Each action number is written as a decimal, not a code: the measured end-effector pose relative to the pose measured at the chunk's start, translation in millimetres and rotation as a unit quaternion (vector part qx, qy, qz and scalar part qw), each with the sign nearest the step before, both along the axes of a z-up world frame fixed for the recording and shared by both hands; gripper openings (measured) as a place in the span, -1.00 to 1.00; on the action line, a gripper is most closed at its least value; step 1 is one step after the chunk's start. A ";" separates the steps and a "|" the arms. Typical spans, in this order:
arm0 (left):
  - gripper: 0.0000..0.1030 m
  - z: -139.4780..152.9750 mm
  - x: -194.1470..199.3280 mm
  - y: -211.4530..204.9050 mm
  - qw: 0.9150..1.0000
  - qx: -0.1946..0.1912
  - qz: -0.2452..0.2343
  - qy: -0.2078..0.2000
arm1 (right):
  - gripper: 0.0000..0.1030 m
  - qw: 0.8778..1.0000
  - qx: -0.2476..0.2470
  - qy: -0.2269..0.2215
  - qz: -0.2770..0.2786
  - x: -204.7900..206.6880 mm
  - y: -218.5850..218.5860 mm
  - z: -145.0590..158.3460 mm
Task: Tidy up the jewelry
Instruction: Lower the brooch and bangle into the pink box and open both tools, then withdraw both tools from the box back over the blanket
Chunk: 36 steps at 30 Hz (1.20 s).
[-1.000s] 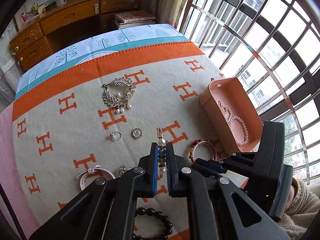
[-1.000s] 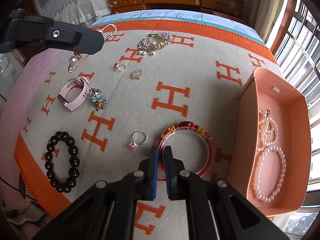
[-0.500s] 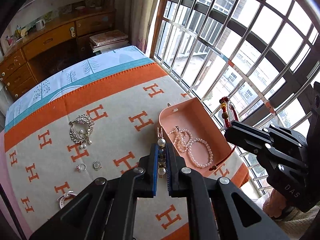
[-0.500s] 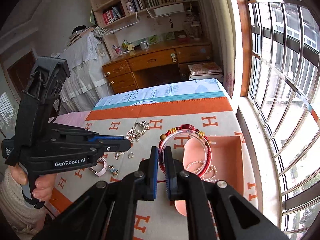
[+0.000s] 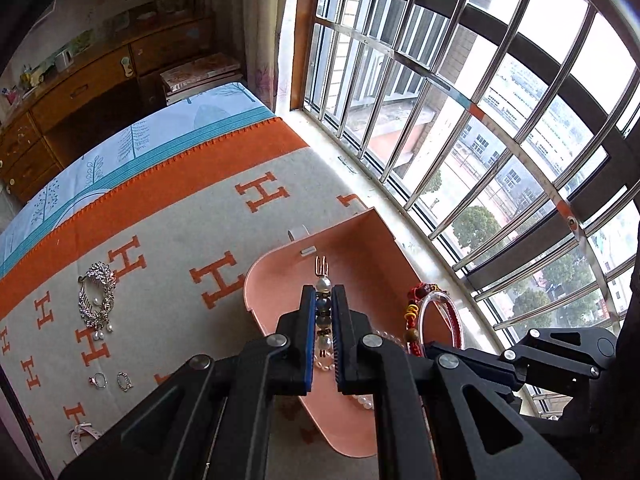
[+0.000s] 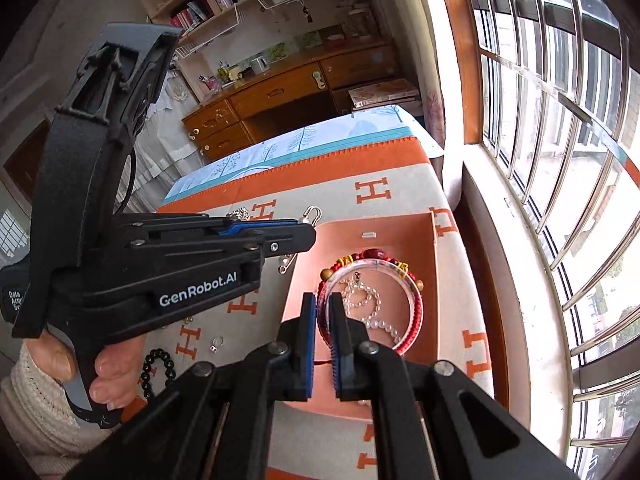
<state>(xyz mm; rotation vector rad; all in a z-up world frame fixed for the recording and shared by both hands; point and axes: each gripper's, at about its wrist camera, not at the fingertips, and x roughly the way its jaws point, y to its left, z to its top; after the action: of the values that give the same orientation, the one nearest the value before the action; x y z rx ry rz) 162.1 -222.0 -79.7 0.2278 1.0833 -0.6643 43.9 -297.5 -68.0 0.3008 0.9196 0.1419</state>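
Note:
My left gripper (image 5: 323, 300) is shut on a beaded pearl pin (image 5: 323, 280) and holds it in the air over the pink jewelry box (image 5: 360, 248). My right gripper (image 6: 323, 304) is shut on a red and clear bangle (image 6: 414, 300), also held above the pink box (image 6: 400, 236). The bangle shows in the left wrist view (image 5: 438, 310) at the right gripper's tip. A white pearl strand (image 6: 368, 312) lies inside the box. The left gripper (image 6: 280, 236) with the pin (image 6: 312, 214) shows left of the box in the right wrist view.
On the orange-and-cream H-patterned blanket (image 5: 180, 240) lie a silver leaf brooch (image 5: 96, 296), two rings (image 5: 112, 380), a pink watch strap (image 5: 82, 434), a black bead bracelet (image 6: 158, 372) and a small ring (image 6: 216, 344). The barred window (image 5: 480, 140) runs along the right; a wooden desk (image 5: 100, 92) stands behind.
Both grippers have lifted their pieces off the blanket and carried them right, to above the pink box. The view has tilted up toward the window.

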 end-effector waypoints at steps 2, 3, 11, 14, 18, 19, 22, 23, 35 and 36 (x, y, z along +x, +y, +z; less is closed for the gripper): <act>-0.90 -12.4 1.6 -4.8 1.000 0.011 0.001 0.006 | -0.87 1.000 0.006 0.013 0.006 2.9 -1.9 -9.4; -0.86 -17.5 2.0 -6.7 1.000 0.016 0.002 0.008 | -0.87 1.000 0.008 0.019 0.009 3.8 -2.5 -13.7; 0.58 -32.6 -14.8 0.7 0.999 0.038 0.024 -0.010 | -0.82 0.997 0.023 0.067 0.023 1.5 -3.7 -37.3; 0.58 -25.5 -21.4 10.7 0.998 0.037 0.040 -0.024 | -0.80 0.998 0.023 0.057 0.022 -5.0 -2.9 -35.4; 0.59 -19.0 -27.7 27.4 0.997 0.026 0.065 -0.026 | -0.69 0.999 0.022 0.038 0.024 -14.2 0.1 -27.6; 0.59 -16.9 -29.7 31.4 0.997 0.024 0.072 -0.028 | -0.68 0.999 0.020 0.034 0.023 -15.0 1.0 -25.4; 0.59 -10.6 -34.6 45.5 0.995 0.018 0.091 -0.033 | -0.68 0.999 0.016 0.022 0.023 -19.1 3.3 -19.6; 0.59 -8.6 -36.5 50.3 0.995 0.016 0.098 -0.034 | -0.68 0.999 0.017 0.019 0.023 -20.4 4.2 -17.7; 0.60 30.8 -76.0 146.1 0.973 0.048 0.194 -0.115 | -0.68 0.999 0.030 -0.005 0.037 -36.3 20.0 -4.4; 0.60 33.9 -80.2 156.6 0.970 0.053 0.204 -0.122 | -0.68 0.999 0.030 -0.005 0.039 -36.9 22.3 -3.8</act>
<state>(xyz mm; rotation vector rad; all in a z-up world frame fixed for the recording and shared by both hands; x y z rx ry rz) 81.8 -65.4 -45.8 0.1664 0.8932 -0.2019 7.1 -275.2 -71.8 0.3201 0.9179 0.2440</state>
